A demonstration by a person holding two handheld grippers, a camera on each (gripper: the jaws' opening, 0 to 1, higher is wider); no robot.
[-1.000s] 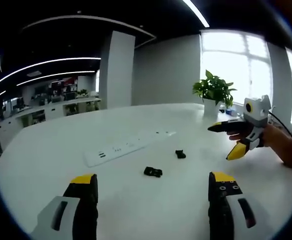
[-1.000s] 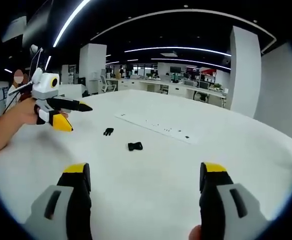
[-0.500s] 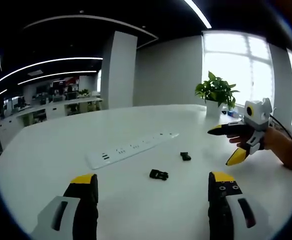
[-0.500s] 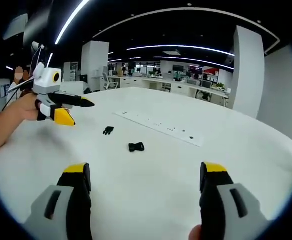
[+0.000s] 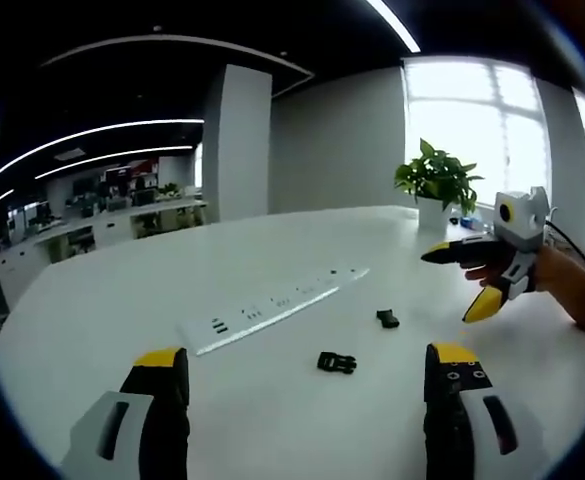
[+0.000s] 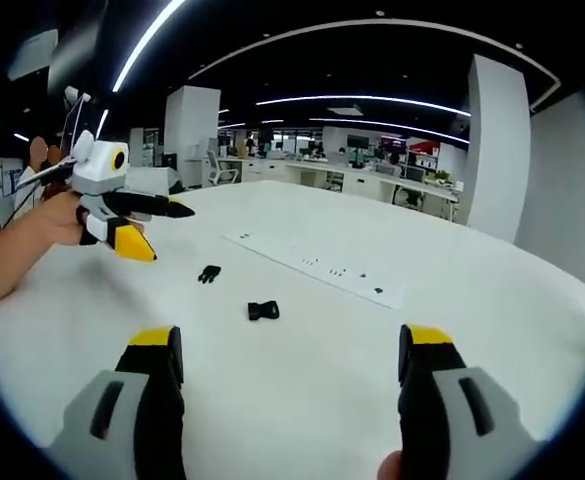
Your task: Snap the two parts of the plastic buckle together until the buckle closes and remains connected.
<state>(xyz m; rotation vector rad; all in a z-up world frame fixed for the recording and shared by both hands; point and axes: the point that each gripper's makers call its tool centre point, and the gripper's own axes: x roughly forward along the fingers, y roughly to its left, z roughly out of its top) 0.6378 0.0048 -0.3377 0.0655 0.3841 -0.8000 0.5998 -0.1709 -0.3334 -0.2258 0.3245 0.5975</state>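
Buckle halves (image 5: 337,362) tiny, details indistinct

The table (image 5: 122,300) was a smooth white top with a soft sheen, catching a bit of glare from the window side. Both buckle parts looked like black plastic, pretty matt: the bigger one (image 5: 337,362) (image 6: 263,311) and the small one (image 5: 388,319) (image 6: 209,274). The power strip (image 5: 272,305) (image 6: 317,268) was white plastic, smooth, nearly same finish as the tabletop. The left gripper (image 5: 307,415) (image 6: 157,230) and right gripper (image 6: 287,400) (image 5: 462,282) had matt black jaws with yellow tips and pale grey plastic shells, slightly glossy. The plant (image 5: 437,178) had waxy-looking green leaves in a smooth white pot.
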